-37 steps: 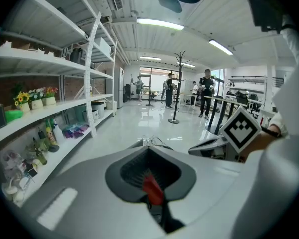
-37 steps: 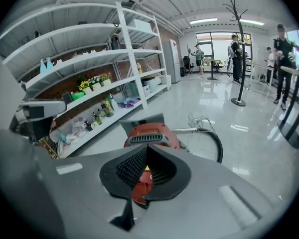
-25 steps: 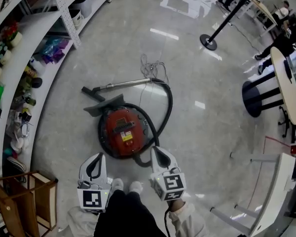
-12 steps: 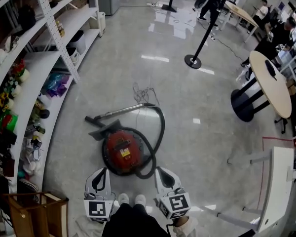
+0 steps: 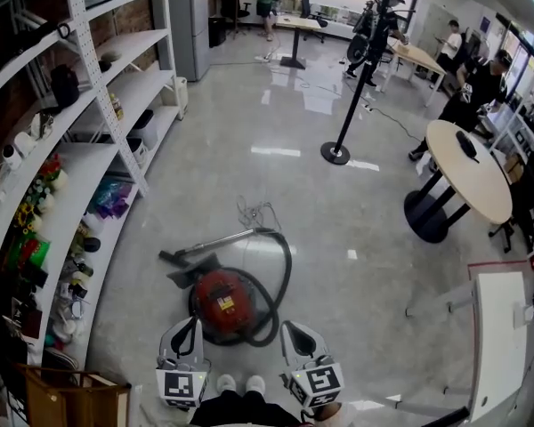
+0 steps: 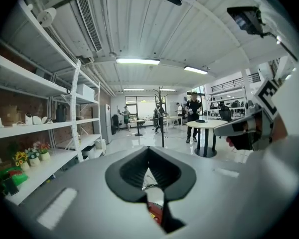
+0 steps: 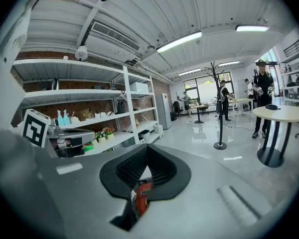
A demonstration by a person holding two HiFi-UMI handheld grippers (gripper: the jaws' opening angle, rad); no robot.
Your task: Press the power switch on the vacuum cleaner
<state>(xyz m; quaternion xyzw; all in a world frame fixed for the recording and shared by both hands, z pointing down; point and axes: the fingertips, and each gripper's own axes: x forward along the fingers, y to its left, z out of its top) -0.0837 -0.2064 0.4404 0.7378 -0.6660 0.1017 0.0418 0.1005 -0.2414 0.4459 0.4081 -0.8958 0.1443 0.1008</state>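
The red round vacuum cleaner [image 5: 223, 305] lies on the glossy floor just ahead of the person's white shoes [image 5: 237, 384]. Its black hose [image 5: 283, 278] loops round its right side to a metal wand [image 5: 222, 241] and a floor nozzle [image 5: 183, 270]. My left gripper [image 5: 188, 322] hovers at the cleaner's near left, jaws shut and empty. My right gripper [image 5: 290, 326] hovers at its near right, also shut and empty. In the left gripper view the gripper [image 6: 148, 150] shows a red sliver of the cleaner [image 6: 154, 213] through its slit. The right gripper [image 7: 147, 147] shows the same cleaner [image 7: 141, 198].
White shelving [image 5: 76, 172] full of small items runs along the left. A wooden crate [image 5: 71, 397] stands bottom left. A black stanchion post [image 5: 337, 153], a round table [image 5: 467, 174] and a white table [image 5: 504, 326] are to the right. The cord [image 5: 254, 212] lies coiled beyond the wand. People stand far back.
The head view has tilted up, taking in more of the room, so the cleaner sits lower and smaller. Both grippers stay shut beside the cleaner.
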